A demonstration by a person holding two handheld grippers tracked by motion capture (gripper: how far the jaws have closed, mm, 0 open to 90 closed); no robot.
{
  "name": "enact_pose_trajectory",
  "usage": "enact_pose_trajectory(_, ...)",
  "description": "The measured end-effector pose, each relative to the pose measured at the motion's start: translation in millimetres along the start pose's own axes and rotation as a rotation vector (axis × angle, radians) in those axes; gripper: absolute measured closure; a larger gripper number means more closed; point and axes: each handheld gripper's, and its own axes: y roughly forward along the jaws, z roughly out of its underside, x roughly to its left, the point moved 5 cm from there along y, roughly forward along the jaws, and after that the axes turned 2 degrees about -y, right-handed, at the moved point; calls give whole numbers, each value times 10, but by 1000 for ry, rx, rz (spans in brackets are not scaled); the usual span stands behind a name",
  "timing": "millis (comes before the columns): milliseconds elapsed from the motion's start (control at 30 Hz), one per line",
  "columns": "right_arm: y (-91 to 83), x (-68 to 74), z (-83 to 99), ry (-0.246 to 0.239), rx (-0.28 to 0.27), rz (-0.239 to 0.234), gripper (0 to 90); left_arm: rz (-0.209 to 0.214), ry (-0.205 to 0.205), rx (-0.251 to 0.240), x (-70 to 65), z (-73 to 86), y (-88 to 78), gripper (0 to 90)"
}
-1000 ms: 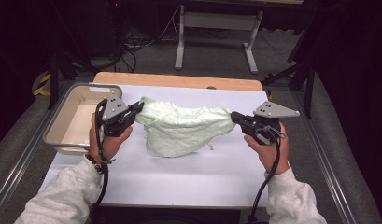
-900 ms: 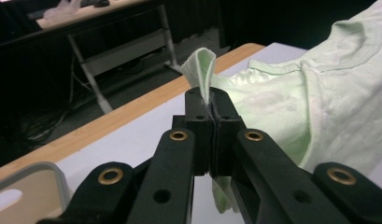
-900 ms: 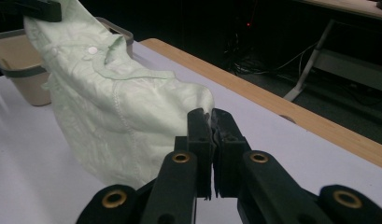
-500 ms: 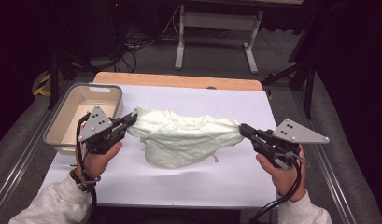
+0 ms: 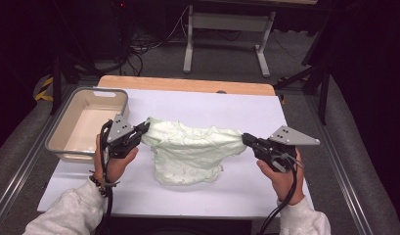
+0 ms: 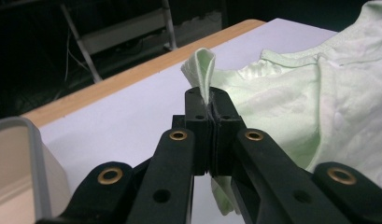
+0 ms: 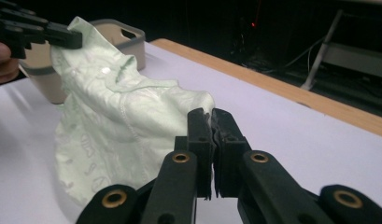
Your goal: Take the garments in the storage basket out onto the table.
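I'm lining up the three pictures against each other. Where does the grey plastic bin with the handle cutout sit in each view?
High view: the grey plastic bin sits at the table's left edge, beside the left gripper.
Left gripper view: the bin's rim is at bottom left.
Right gripper view: the bin is at upper left, behind the pale green garment.
Shared landmark: the wooden table edge.
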Motion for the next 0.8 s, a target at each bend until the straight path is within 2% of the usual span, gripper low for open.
enact_pose_trajectory(67, 111, -40, 21, -7, 21, 9, 872, -30, 0, 19, 51, 27, 122, 881)
enact_pose_trajectory(167, 307, -167, 51, 5, 45, 23, 872, -44, -20, 49, 116, 59, 280, 881)
enact_pose_trajectory(200, 399, -229, 63, 7, 59, 30, 872, -44, -20, 49, 116, 59, 280, 881)
enact_pose_trajectory(233, 399, -229, 63, 7, 59, 30, 872, -44, -42, 57, 147, 72, 352, 881)
enact_pose_trajectory(300, 588, -351, 92, 18, 85, 37, 872, -72, -43, 82, 194, 89, 493, 880)
enact_pose_trajectory(400, 810, -498, 143, 33, 120, 50, 872, -76, -72, 108, 257, 95, 655, 879)
enact_pose_trajectory(467, 927, -564, 175, 23, 144, 74, 872, -77, -93, 127, 297, 106, 765, 878)
enact_pose_trajectory(533, 1036, -624, 209, 31, 155, 74, 872, -94, -105, 149, 336, 129, 873, 877)
enact_pose_trajectory(633, 1190, -698, 269, 28, 191, 98, 872, -110, -119, 181, 387, 182, 1013, 878)
enact_pose_trajectory(700, 1281, -735, 304, 47, 201, 100, 872, -124, -134, 202, 426, 222, 1096, 877)
enact_pose_trajectory(800, 1406, -775, 346, 30, 224, 122, 872, -142, -145, 225, 487, 265, 1193, 876)
